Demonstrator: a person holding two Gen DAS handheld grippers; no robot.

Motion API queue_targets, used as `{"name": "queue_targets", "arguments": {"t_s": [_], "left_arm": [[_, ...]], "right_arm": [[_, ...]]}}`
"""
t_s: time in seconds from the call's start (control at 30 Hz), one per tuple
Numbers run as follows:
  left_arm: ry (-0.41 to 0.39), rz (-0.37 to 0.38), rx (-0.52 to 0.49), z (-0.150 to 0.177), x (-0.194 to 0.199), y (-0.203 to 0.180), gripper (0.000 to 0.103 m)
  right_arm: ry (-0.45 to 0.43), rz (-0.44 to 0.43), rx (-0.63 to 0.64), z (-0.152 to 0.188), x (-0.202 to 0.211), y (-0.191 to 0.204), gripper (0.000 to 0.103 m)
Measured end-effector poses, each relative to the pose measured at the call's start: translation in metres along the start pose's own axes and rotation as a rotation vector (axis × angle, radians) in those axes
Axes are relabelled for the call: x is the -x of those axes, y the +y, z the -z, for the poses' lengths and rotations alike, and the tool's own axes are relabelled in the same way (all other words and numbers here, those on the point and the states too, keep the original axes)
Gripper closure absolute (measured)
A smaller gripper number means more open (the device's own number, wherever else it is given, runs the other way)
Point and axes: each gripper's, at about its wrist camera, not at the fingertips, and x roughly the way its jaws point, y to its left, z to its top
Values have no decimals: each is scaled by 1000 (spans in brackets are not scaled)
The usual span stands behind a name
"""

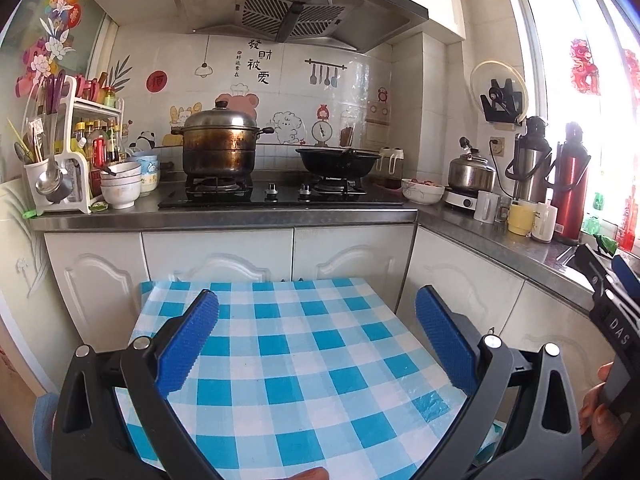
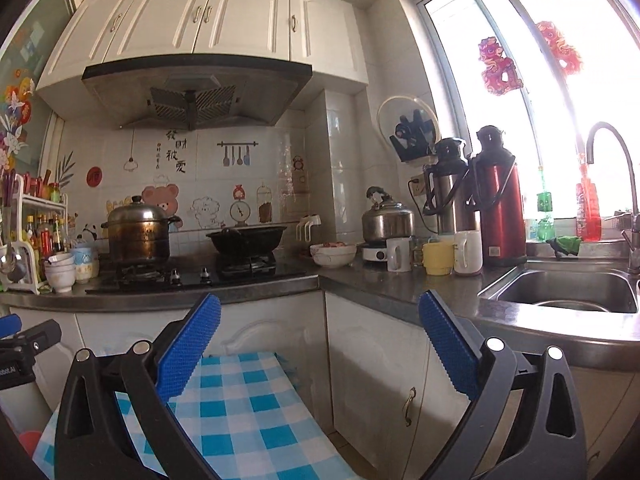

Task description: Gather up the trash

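Both hand-held grippers — left [image 1: 317,340], right [image 2: 320,342] — wide open, empty, above the checked tablecloth [image 1: 304,360].

No trash shows in either view; the blue-checked tablecloth [image 1: 300,360] lies bare.

Left gripper [image 1: 316,344] and right gripper [image 2: 320,344] both level, jaws spread wide, empty.
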Motion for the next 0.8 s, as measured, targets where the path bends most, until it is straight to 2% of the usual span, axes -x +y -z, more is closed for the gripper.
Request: {"name": "queue_targets", "arguments": {"t_s": [0.3, 0.4, 0.8], "left_arm": [[118, 0, 12, 43, -31, 3, 4], [155, -7, 11, 54, -41, 4, 4], [195, -18, 5, 69, -55, 2, 4]], "right_arm": [[147, -35, 14, 52, -28, 16, 5], [161, -40, 15, 57, -32, 17, 5], [227, -59, 16, 73, -45, 24, 5]]}}
